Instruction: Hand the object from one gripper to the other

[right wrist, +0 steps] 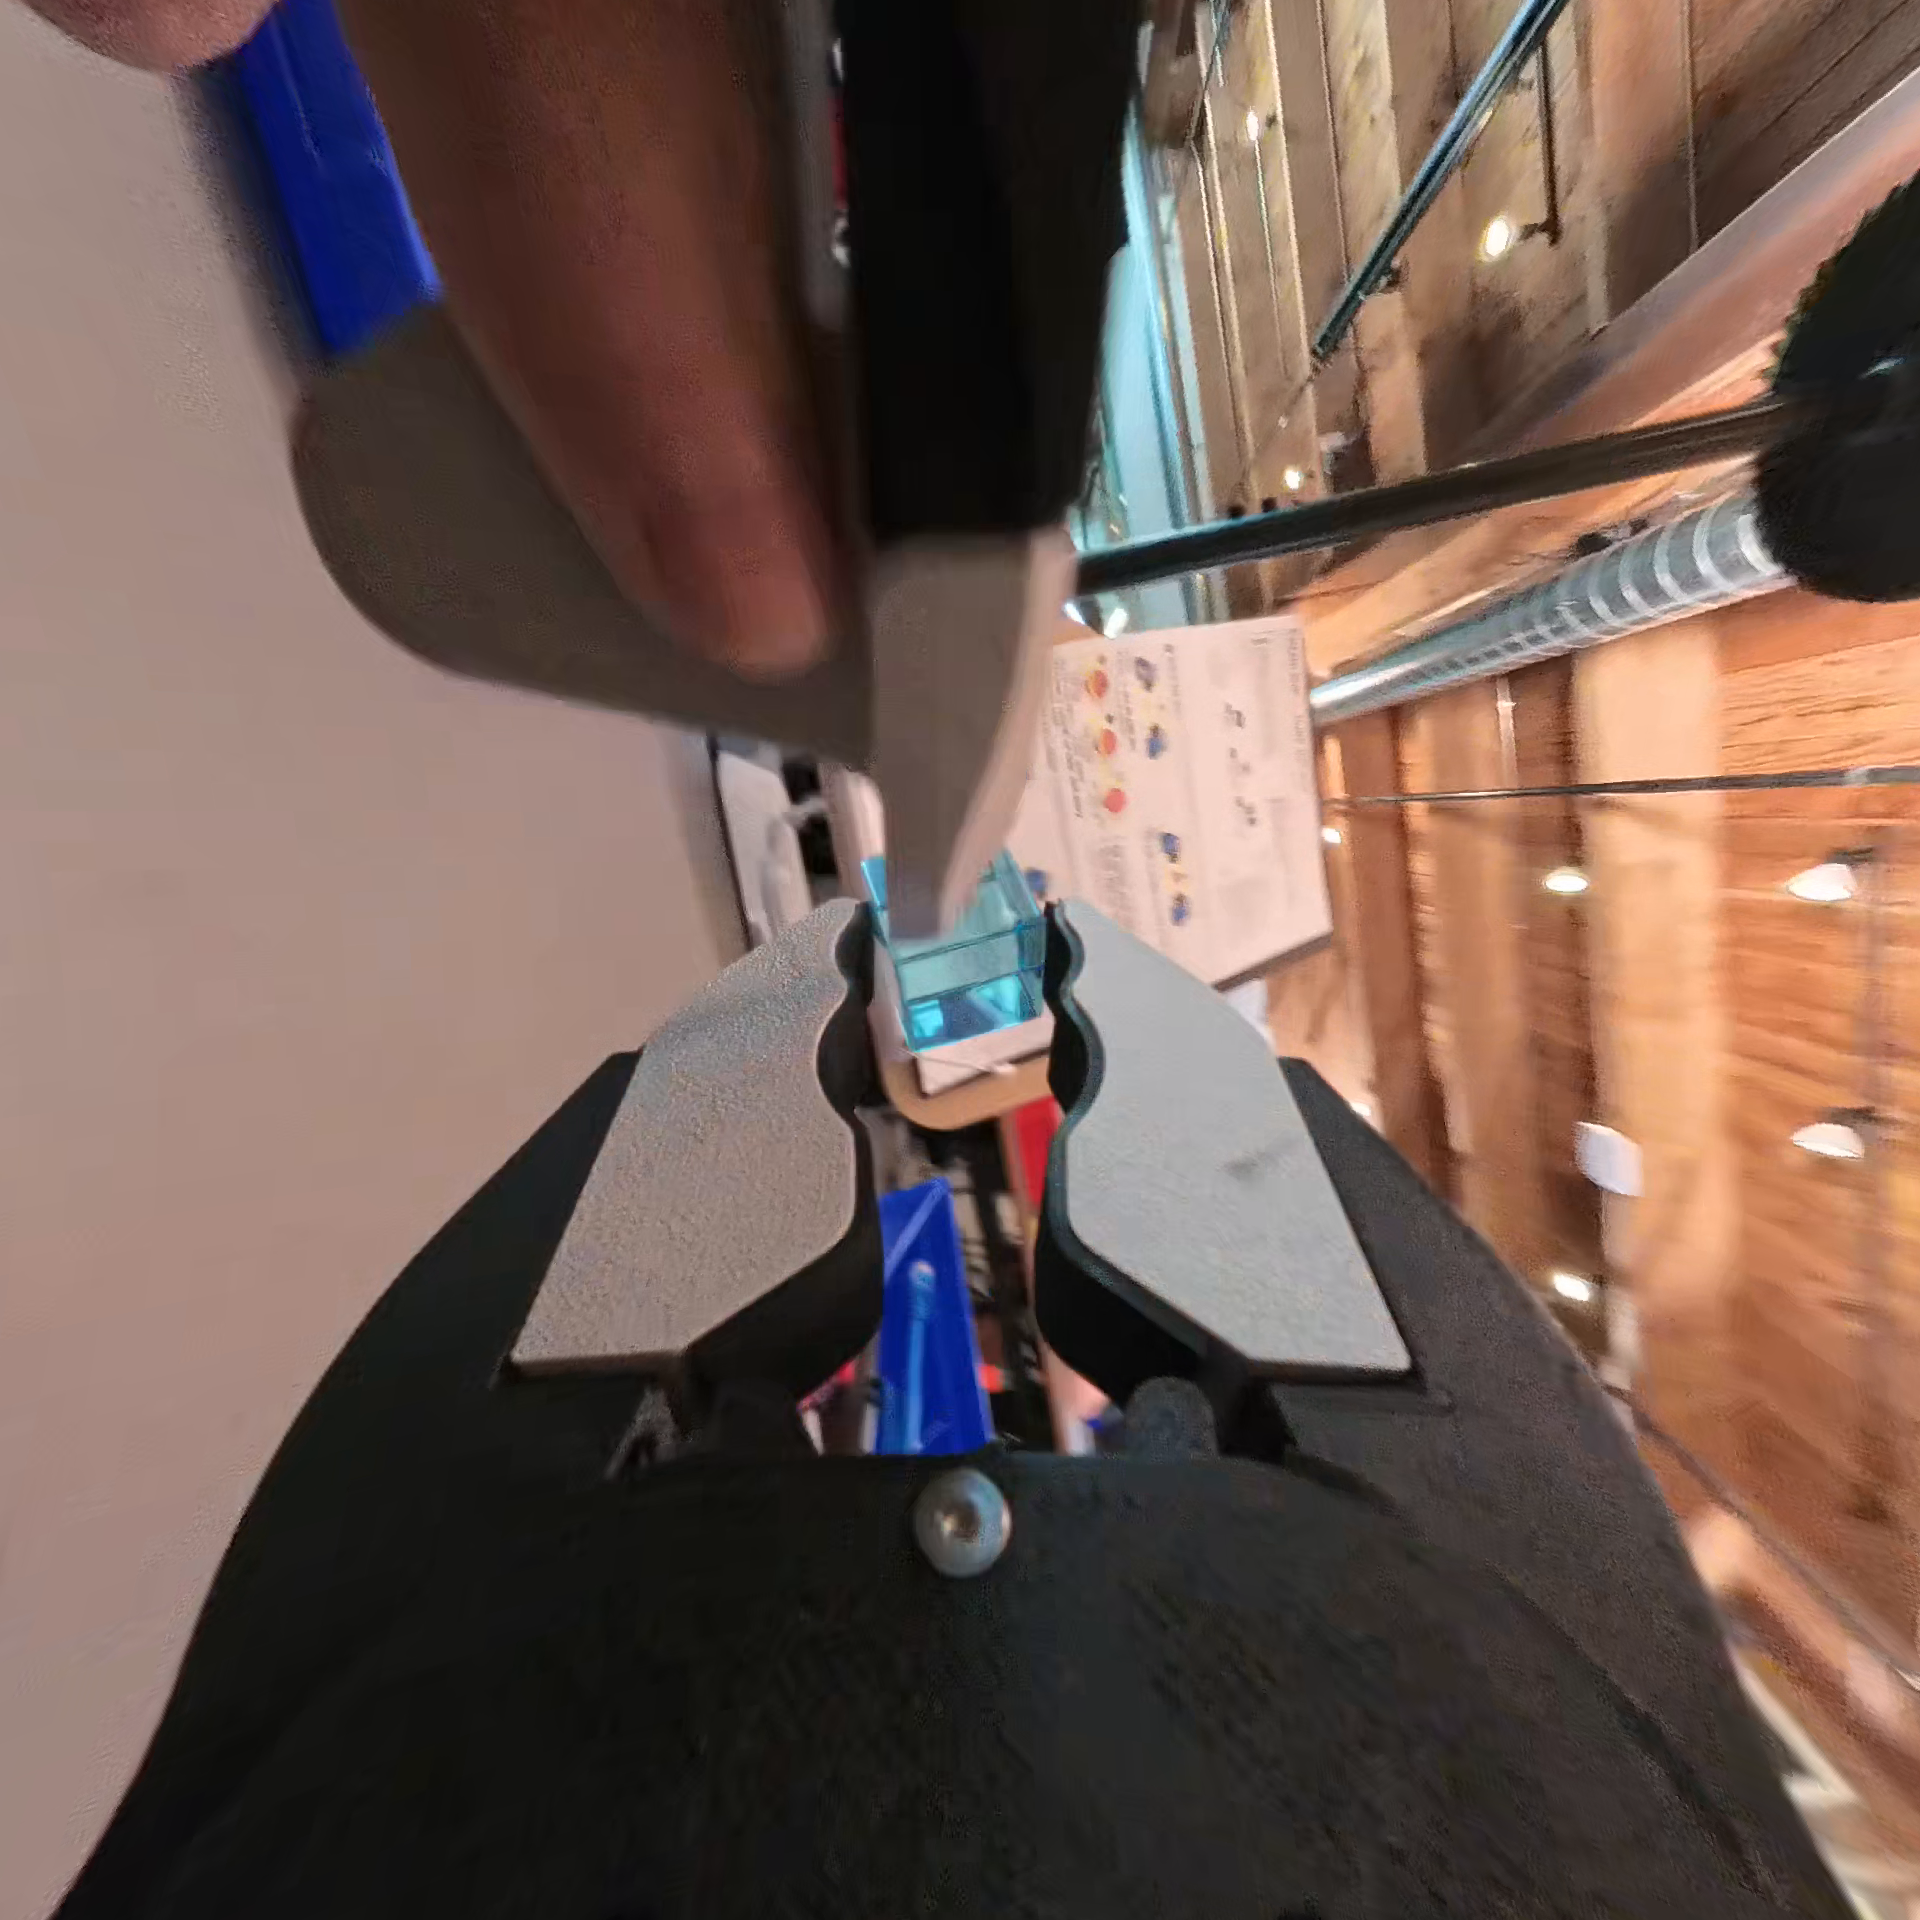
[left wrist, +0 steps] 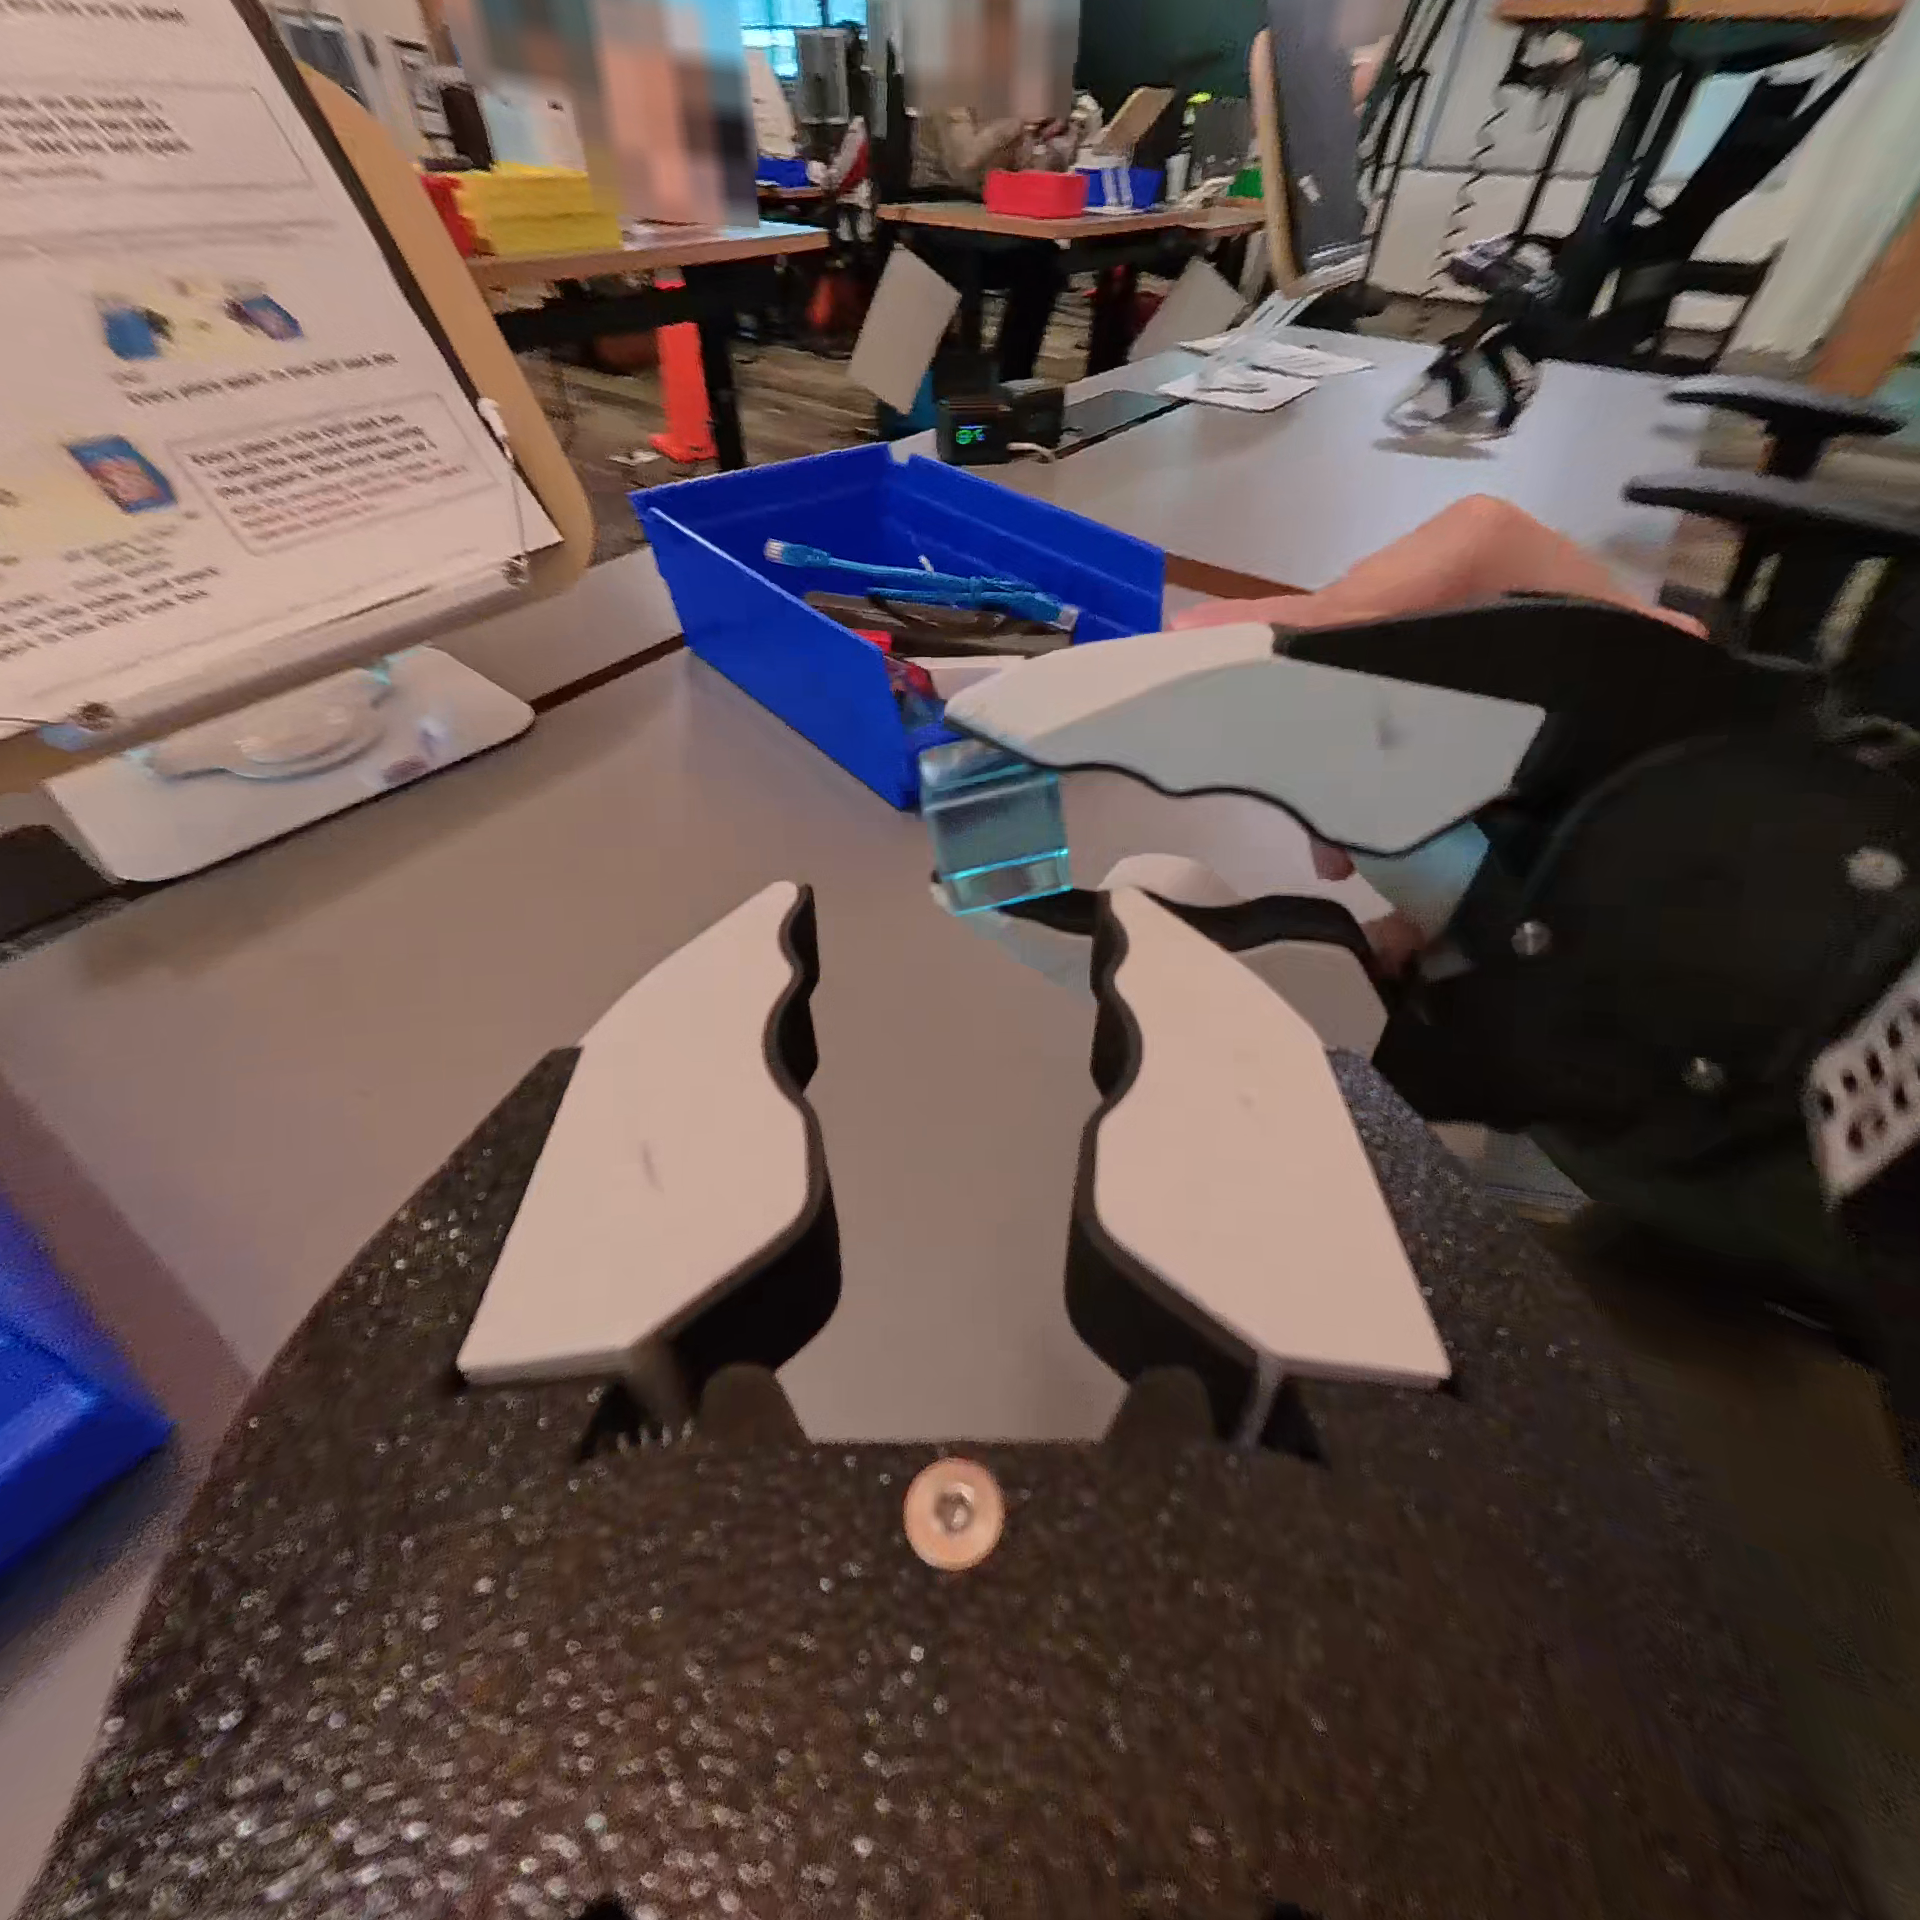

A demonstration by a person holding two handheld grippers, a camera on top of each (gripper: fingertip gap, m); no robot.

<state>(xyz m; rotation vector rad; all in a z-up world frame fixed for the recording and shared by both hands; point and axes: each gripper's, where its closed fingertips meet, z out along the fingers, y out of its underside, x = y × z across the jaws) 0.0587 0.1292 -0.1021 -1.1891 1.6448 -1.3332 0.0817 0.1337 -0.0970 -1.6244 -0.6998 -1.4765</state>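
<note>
Left gripper (left wrist: 951,925): 2 fingers spread, nothing between.
Right gripper (right wrist: 956,940): clamped on clear blue block (right wrist: 961,971).
Blue bin (left wrist: 790,634): behind, on table (left wrist: 416,956).

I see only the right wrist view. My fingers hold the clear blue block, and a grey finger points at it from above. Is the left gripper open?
Observer: Yes, the left gripper is wide open.
Operator: Is anything between its fingers?
Observer: No. The block sits just beyond its right fingertip, to the side of the gap.
Operator: What is behind it?
Observer: A blue bin holding a blue cable.
</note>
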